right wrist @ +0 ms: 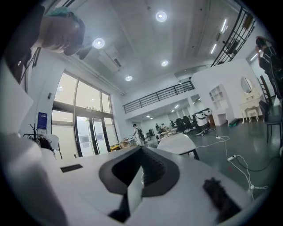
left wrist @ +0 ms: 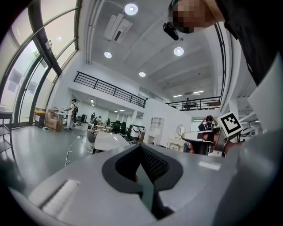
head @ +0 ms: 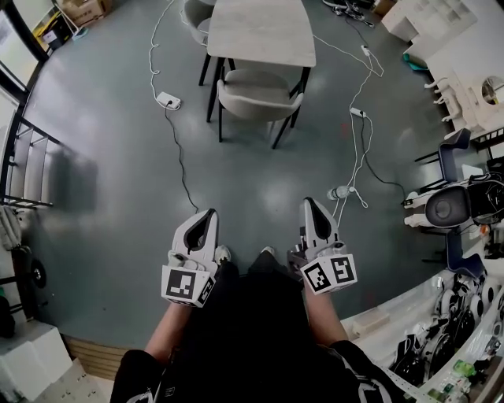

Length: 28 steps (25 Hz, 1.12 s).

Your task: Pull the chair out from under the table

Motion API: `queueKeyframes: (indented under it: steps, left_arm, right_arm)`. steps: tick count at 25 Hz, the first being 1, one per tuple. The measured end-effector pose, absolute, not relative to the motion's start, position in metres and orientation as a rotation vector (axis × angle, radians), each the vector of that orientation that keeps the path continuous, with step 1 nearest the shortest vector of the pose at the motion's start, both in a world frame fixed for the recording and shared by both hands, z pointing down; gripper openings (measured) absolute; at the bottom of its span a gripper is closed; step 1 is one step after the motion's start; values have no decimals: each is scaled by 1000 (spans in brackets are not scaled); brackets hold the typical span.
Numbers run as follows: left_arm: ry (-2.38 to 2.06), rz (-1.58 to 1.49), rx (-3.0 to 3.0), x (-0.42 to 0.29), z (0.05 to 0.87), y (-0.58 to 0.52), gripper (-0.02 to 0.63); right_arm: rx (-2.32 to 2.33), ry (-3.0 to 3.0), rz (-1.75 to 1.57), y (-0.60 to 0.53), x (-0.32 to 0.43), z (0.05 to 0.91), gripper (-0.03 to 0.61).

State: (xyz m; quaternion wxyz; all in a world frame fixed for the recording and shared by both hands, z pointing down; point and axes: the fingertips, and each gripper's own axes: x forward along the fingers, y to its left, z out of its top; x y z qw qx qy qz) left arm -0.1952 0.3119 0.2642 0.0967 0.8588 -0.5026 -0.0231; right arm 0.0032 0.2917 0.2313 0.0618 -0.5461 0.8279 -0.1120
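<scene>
Power strip (head: 168, 100): lying on the grey floor (head: 110, 181) to the left of the chair, with a dark cord trailing from it toward the near side.

Left gripper (head: 207, 214): I am holding it low over the floor, pointing toward the chair. In the left gripper view I am seeing its jaws pressed together with nothing between them (left wrist: 140, 146).

Chair (head: 256, 98): pale upholstery on dark legs, standing at the near edge of the counter. Its backrest is facing me and its seat is reaching partly under the top. It is standing well apart from both grippers.

Counter (head: 256, 31): a pale top with rounded corners, standing just beyond the chair. A second chair (head: 195, 16) is sitting at its left side.

Right gripper (head: 309, 203): I am holding it beside the left one, also aimed at the chair. Its jaws are closed and empty in the right gripper view (right wrist: 141, 148).

White cable (head: 364, 138): running across the floor to the right of the chair.
</scene>
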Motion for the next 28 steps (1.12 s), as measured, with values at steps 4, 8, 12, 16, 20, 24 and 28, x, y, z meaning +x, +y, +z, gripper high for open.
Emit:
queueKeyframes:
  steps: [4,8,12,16,20,24,28]
  left_arm:
    - [-1455,-68,2563,-196,268,309,8]
    - [-1449,-62,2562,-194,273,299,8]
    - [-1450,-58,2553,-191,277,282,8]
    - [-1446,-46,2558,-185,278,261,8]
    - [-1440,-42,2562,-174,276,234,8]
    - [-1433,-34,2561,-156,277,205,8]
    - [-1441,-7,2552,-139,279,179,8]
  right_arm:
    - [-1644,2498,-330,290,-10,229,15]
    - [-1655,2489,-338,283,-8,235,15]
    - [-1657,2483,-345,266,0,238,15]
    - [-1643,2486,-343,245,4,239,16]
    - [-1636,2487,-354,216,11,239,16]
    - [-1610,2511,-379,187,22,244,15]
    - [-1588,2538,-373,157,34,244,15]
